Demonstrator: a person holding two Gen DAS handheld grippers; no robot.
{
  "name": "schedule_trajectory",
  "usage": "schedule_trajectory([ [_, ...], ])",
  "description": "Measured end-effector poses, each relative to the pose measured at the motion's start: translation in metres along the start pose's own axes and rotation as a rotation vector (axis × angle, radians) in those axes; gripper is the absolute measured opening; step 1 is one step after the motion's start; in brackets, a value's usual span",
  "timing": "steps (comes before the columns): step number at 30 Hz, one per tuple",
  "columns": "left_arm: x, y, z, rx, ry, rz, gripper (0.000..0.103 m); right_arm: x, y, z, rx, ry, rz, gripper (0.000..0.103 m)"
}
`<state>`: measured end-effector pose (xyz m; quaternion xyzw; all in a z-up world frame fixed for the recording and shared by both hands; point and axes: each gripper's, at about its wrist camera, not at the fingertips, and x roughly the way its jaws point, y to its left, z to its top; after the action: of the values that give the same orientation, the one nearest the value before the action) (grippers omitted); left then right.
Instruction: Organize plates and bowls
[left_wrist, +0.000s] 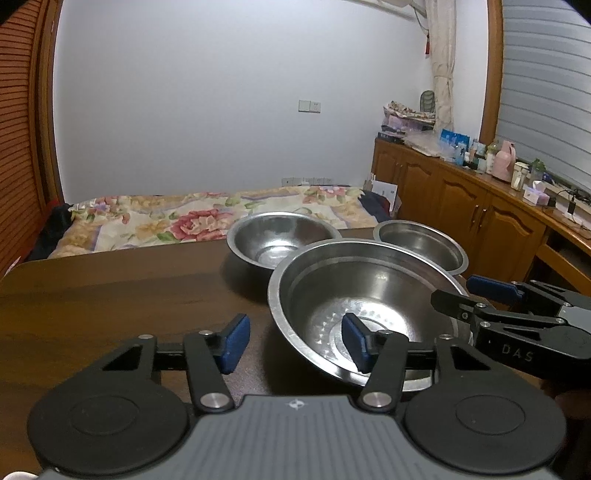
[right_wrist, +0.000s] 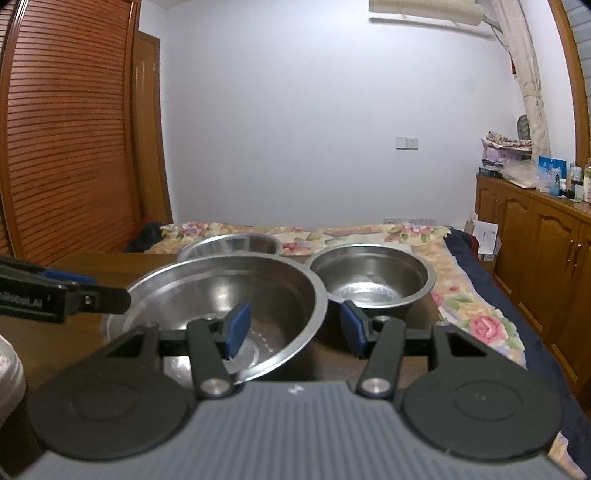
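"DAS" can be read in pale letters on the black body of the right gripper (left_wrist: 452, 301); lettering on the left gripper (right_wrist: 110, 291) is too blurred to be made out.

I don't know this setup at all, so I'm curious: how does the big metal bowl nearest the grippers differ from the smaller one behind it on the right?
The big bowl is much wider than the smaller bowl. The big bowl's wall flares out at a slant, while the smaller bowl's wall stands steeper. The big bowl has a gripper at each side of its rim; the smaller bowl has none at it. Both are shiny bare metal, upright and empty, on the dark wooden table.
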<state>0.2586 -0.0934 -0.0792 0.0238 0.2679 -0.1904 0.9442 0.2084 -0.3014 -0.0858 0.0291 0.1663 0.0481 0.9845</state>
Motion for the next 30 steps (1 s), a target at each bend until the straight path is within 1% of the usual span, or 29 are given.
schedule_trajectory([
  [3,0.004,-0.001,0.000,-0.001,0.007,0.003,0.052,0.003,-0.001,-0.001,-0.004,0.008,0.008,0.055],
  [7,0.009,-0.004,-0.001,0.005,0.020,0.005,0.050,0.007,-0.003,-0.003,0.000,0.021,0.018,0.055],
  [9,0.011,-0.004,-0.001,0.009,0.028,0.010,0.050,0.010,-0.002,-0.004,-0.002,0.043,0.027,0.055],
  [13,0.015,-0.004,-0.001,0.001,0.034,0.020,0.048,0.010,-0.002,-0.004,0.002,0.045,0.034,0.055],
  [16,0.016,-0.004,0.000,0.002,0.037,0.025,0.045,0.010,-0.002,-0.004,0.004,0.048,0.040,0.055],
  [19,0.018,-0.005,0.000,-0.002,0.045,0.020,0.038,0.011,-0.002,-0.004,0.007,0.048,0.042,0.054],
  [20,0.018,-0.004,0.000,-0.002,0.049,0.015,0.033,0.011,-0.002,-0.004,0.006,0.048,0.046,0.051],
  [21,0.019,-0.004,-0.001,0.000,0.052,0.008,0.030,0.011,-0.001,-0.004,0.004,0.048,0.049,0.049],
  [26,0.020,-0.005,0.000,0.015,0.063,0.018,0.030,0.014,-0.003,-0.003,0.018,0.063,0.052,0.047],
  [28,0.020,-0.006,0.001,0.018,0.067,0.018,0.029,0.016,-0.007,-0.003,0.050,0.075,0.073,0.041],
  [29,0.019,-0.007,0.001,0.019,0.071,0.017,0.029,0.018,-0.009,-0.004,0.067,0.082,0.083,0.034],
  [30,0.018,-0.007,0.001,0.020,0.073,0.018,0.029,0.018,-0.011,-0.004,0.085,0.087,0.096,0.031],
])
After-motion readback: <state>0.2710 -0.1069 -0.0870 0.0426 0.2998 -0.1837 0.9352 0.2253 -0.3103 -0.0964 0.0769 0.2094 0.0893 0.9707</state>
